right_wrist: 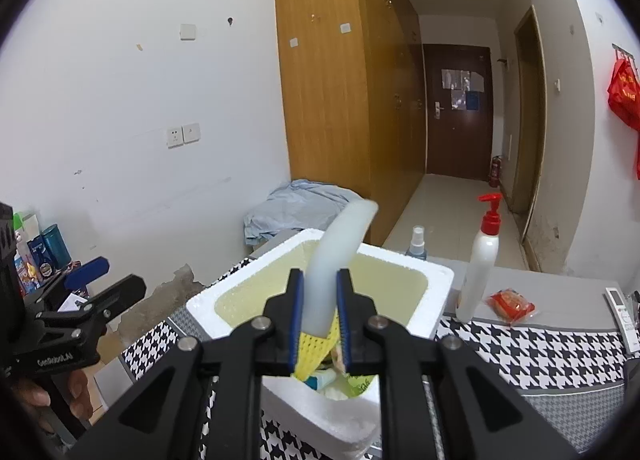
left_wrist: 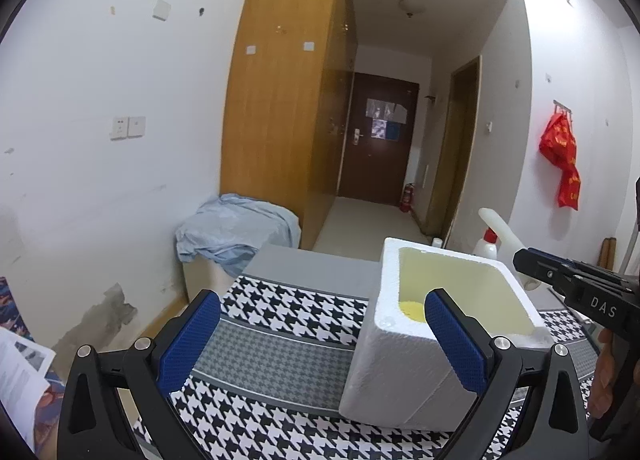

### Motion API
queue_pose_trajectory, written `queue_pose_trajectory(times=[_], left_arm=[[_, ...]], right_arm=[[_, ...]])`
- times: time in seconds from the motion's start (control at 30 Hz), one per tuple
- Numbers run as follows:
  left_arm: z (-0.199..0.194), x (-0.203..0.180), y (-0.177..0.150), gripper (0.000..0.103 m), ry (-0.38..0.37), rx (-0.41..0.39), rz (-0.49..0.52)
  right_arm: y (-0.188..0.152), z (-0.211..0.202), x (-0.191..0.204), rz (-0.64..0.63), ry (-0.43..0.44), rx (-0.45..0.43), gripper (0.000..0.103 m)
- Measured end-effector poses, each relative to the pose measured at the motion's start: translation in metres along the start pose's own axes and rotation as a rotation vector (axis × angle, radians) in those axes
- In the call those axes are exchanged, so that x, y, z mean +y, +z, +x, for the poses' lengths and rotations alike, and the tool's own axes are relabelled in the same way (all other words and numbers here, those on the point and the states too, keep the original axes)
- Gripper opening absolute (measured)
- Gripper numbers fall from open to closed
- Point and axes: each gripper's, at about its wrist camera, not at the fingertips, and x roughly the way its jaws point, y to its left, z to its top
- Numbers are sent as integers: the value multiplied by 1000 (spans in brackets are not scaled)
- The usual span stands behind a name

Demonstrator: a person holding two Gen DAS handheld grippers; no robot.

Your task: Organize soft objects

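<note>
Right gripper (right_wrist: 318, 314) is clamped on a white foam strip (right_wrist: 340, 256), held above the foam box (right_wrist: 436, 300). Left gripper (left_wrist: 322, 334) stands wide open, empty, beside the box.

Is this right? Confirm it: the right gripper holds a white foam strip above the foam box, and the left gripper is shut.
Not quite. The left gripper is open, its jaws wide apart with nothing between them, as the left wrist view shows. The rest holds.

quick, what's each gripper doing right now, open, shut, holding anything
Left gripper: open, holding nothing, beside the foam box.
Right gripper: shut on the white foam strip, held above the foam box.
</note>
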Motion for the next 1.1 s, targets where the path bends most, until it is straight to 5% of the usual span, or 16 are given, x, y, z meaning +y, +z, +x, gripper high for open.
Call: queue_pose_trajectory(times=[0.3, 0.4, 0.53, 0.93, 1.1], left_arm=[[-9, -4, -6, 102, 47, -3, 4], [-11, -5, -6, 102, 58, -3, 10], [-13, -4, -7, 102, 70, -1, 8], [-26, -16, -7, 102, 61, -14, 23], [-37, -28, -7, 102, 46, -26, 41]], right_arm=[[2, 11, -3, 7, 11, 27, 22], [2, 12, -2, 1, 20, 38, 38], [2, 6, 0, 10, 34, 27, 72], [-1, -21, -2, 0, 35, -11, 74], [-4, -41, -7, -1, 30, -39, 89]])
